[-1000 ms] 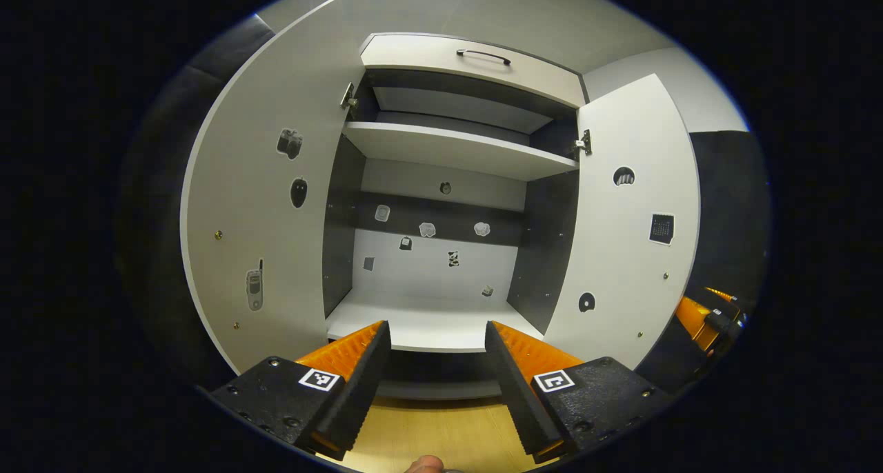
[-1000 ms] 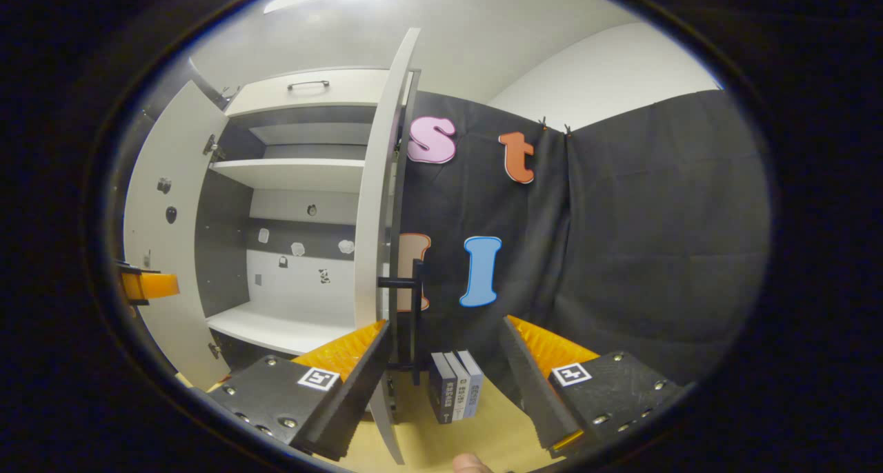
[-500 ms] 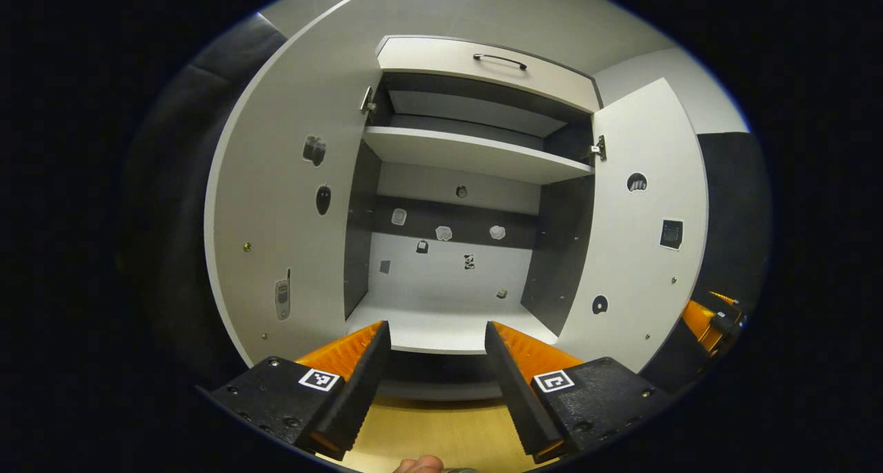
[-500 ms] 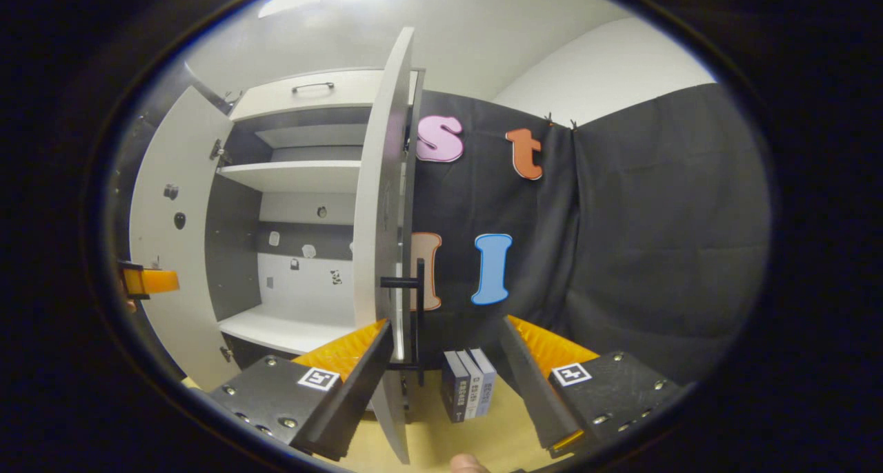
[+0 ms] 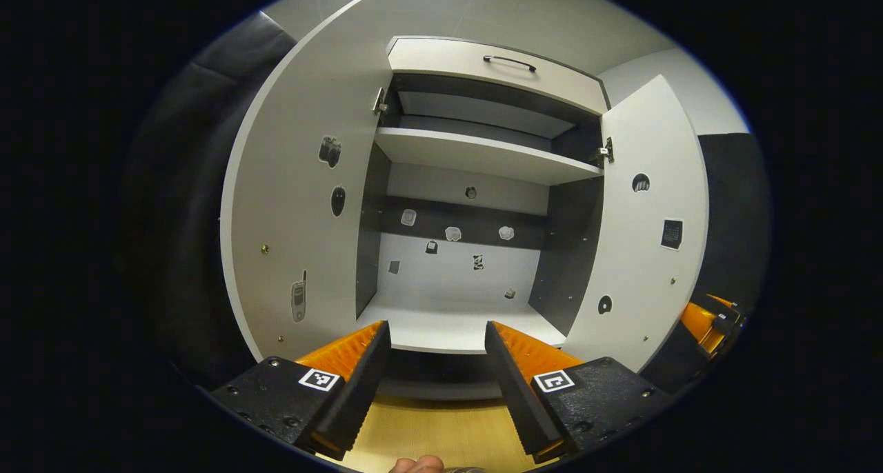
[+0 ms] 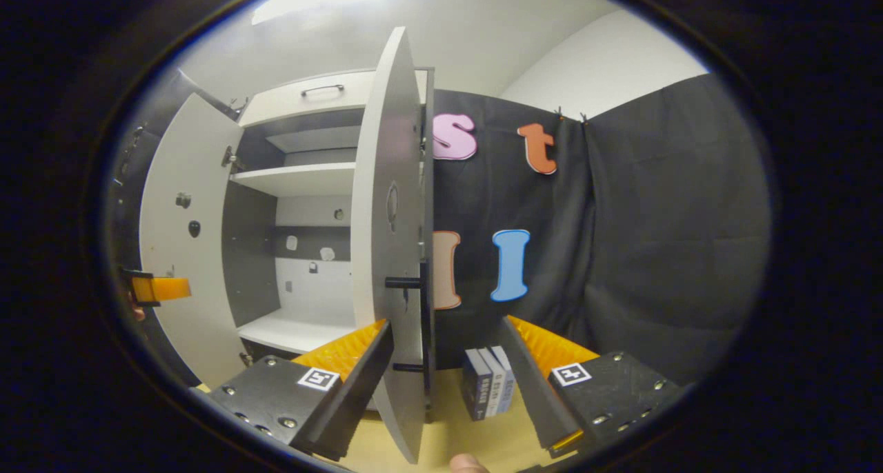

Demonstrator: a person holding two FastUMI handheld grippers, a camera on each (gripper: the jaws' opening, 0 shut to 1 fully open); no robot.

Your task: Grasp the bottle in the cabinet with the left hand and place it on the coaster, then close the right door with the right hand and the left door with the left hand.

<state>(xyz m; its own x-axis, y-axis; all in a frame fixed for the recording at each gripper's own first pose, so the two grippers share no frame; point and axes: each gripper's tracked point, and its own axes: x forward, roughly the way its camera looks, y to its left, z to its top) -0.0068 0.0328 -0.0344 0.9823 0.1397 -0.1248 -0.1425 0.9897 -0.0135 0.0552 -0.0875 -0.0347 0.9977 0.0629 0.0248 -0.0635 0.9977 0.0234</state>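
White panels make up the open two-door cabinet (image 5: 476, 321) on the wooden counter (image 5: 441, 431). Its right door (image 6: 393, 252) stands edge-on just ahead of the right tool (image 6: 445, 363), whose jaws gape empty. Left tool (image 5: 436, 356), likewise spread and empty, faces the lower shelf, left door (image 5: 303, 204) swung wide.

You are in a recording booth, not a home: black cloth (image 6: 655, 238) hangs as the wall behind a white cabinet (image 5: 483, 66). The cabinet stands on a pale wooden tabletop (image 5: 441, 431) beside a few books (image 6: 490, 390).
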